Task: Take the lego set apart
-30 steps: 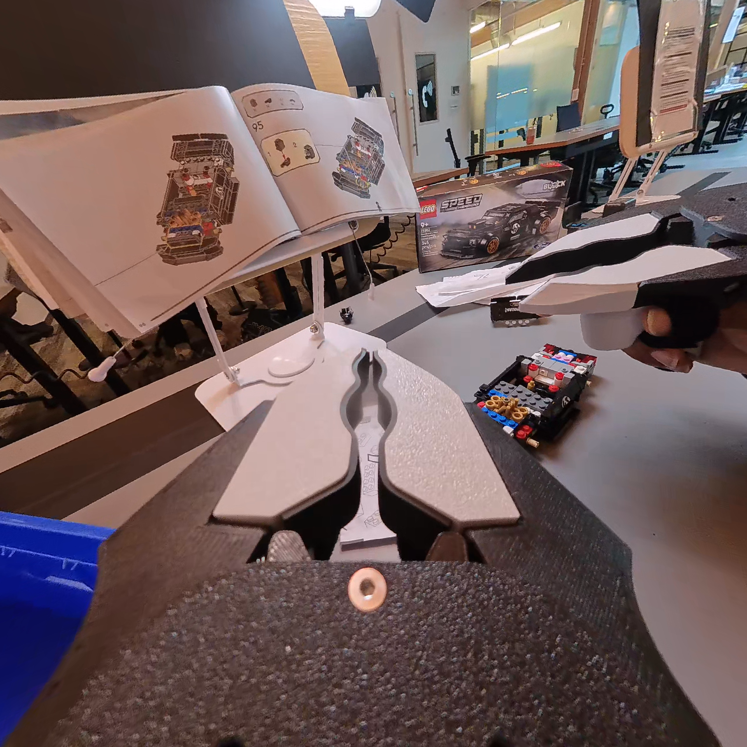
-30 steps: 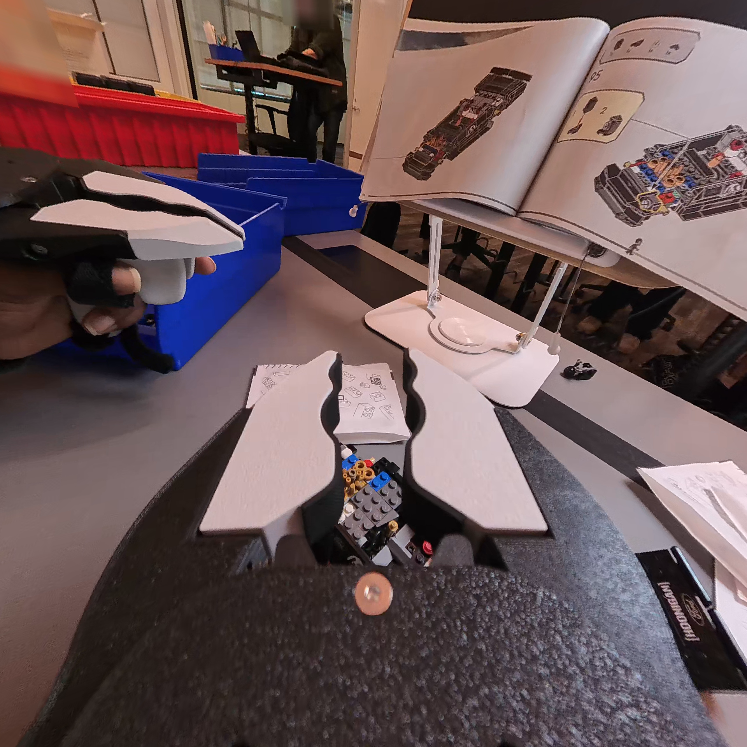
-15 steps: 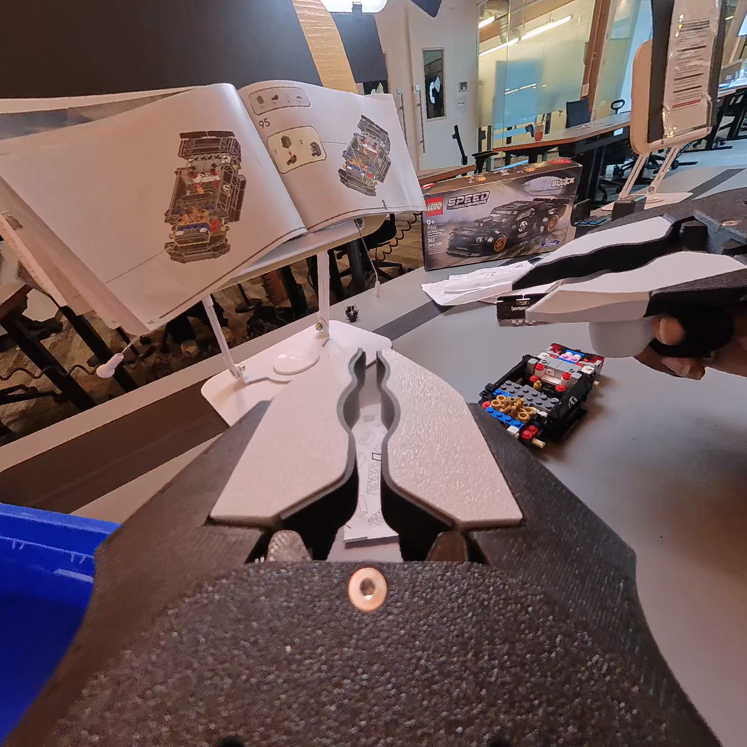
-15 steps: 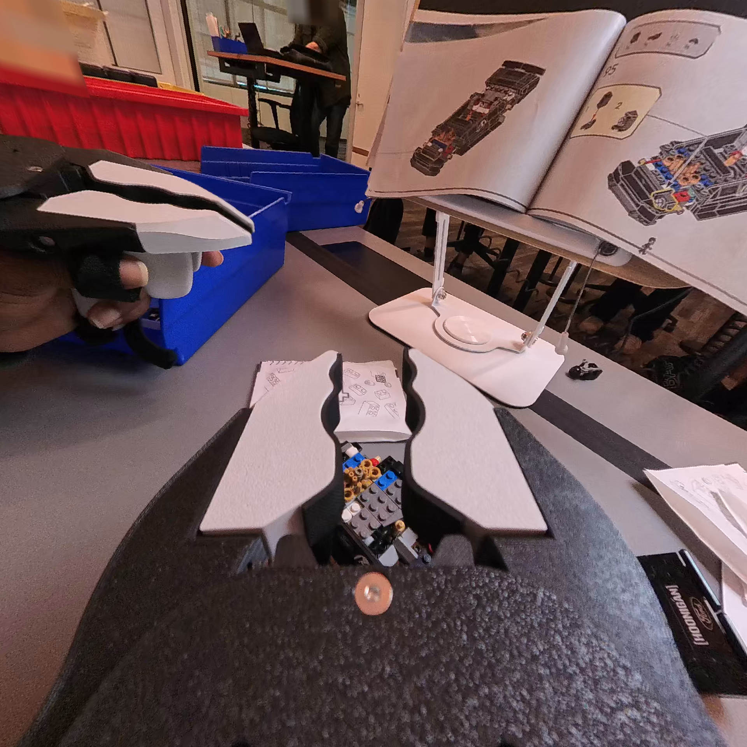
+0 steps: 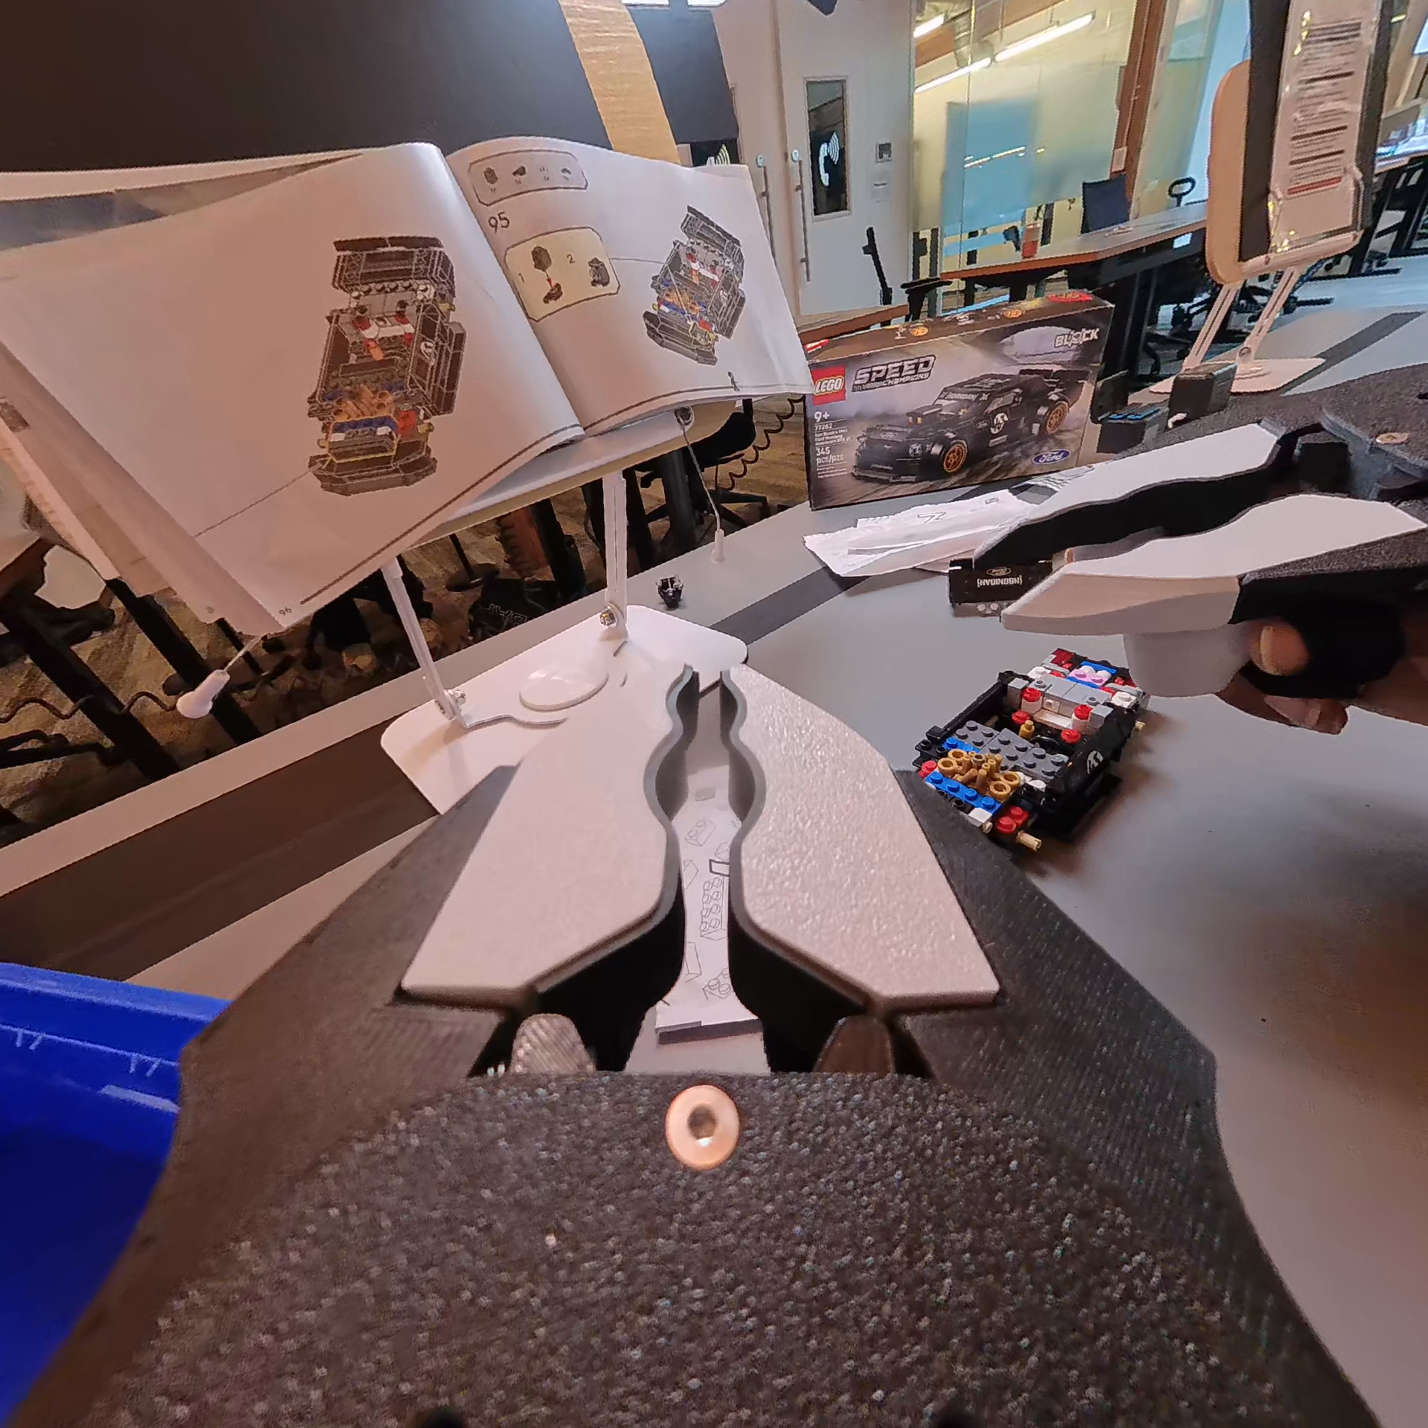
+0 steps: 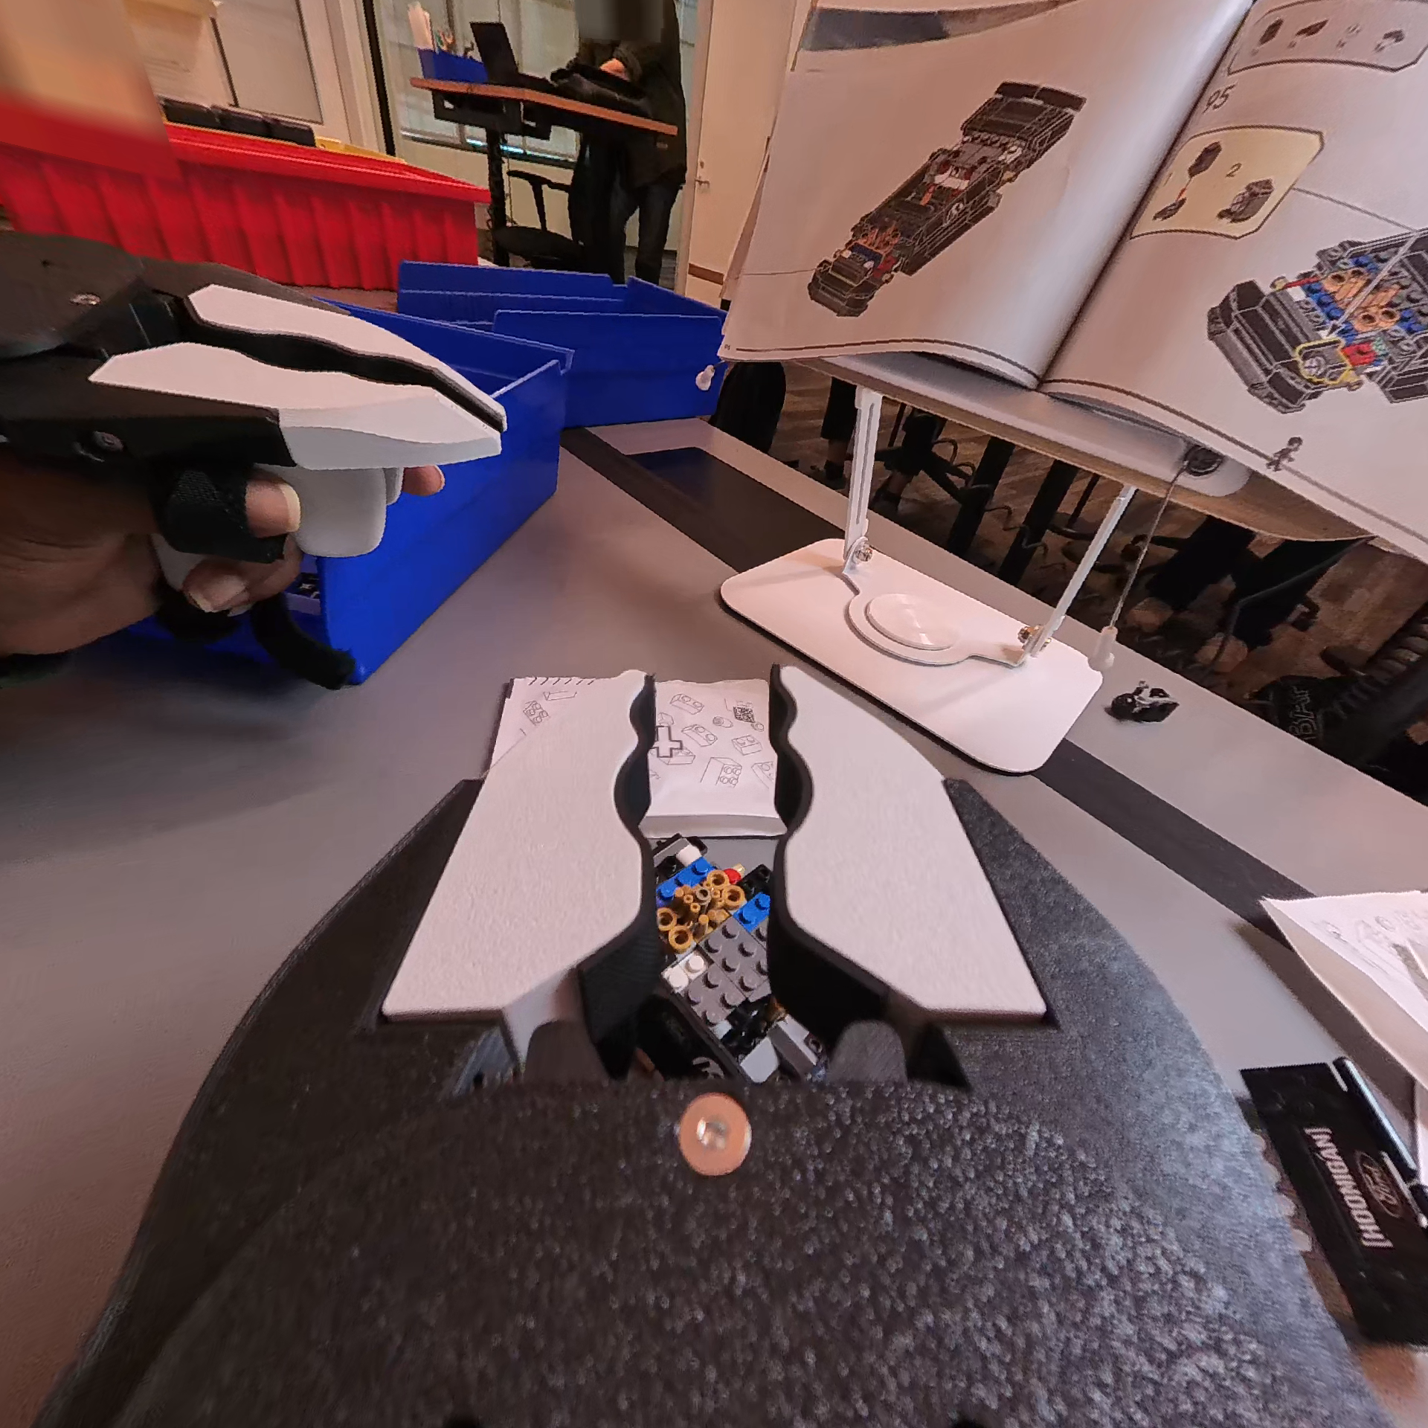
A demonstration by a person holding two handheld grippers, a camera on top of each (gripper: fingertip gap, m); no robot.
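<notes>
Left wrist view
- Left tongs (image 5: 709, 680): nearly closed, only a thin gap between the tips, nothing held; they hover over a printed paper bag (image 5: 707, 912) on the counter (image 5: 1236, 927).
- Lego car (image 5: 1028, 746): partly stripped chassis, studs and gold engine parts exposed, resting on the counter to the right, apart from these tongs.
- Right tongs (image 5: 997, 579): seen side-on just above and behind the car, tips slightly apart, empty.
- Surroundings: instruction booklet (image 5: 386, 324) open on a white stand (image 5: 541, 695); set box (image 5: 958, 402) behind; blue bin (image 5: 69, 1120) at lower left.
- Change: over the last second the tips have parted a little and the view has edged closer to the stand.

Right wrist view
- Right tongs (image 6: 711, 695): part open, gripping nothing; the lego car (image 6: 715, 927) lies below and between the jaws.
- Left tongs (image 6: 494, 421): off to the left beside the blue bin (image 6: 464, 494), almost shut, empty.
- Change: more of the car now shows in the gap than a second ago; the tongs have drawn back over it.
- Meaning: likely lining up the next piece to pull; no piece is gripped yet, so most of the dismantling remains.
</notes>
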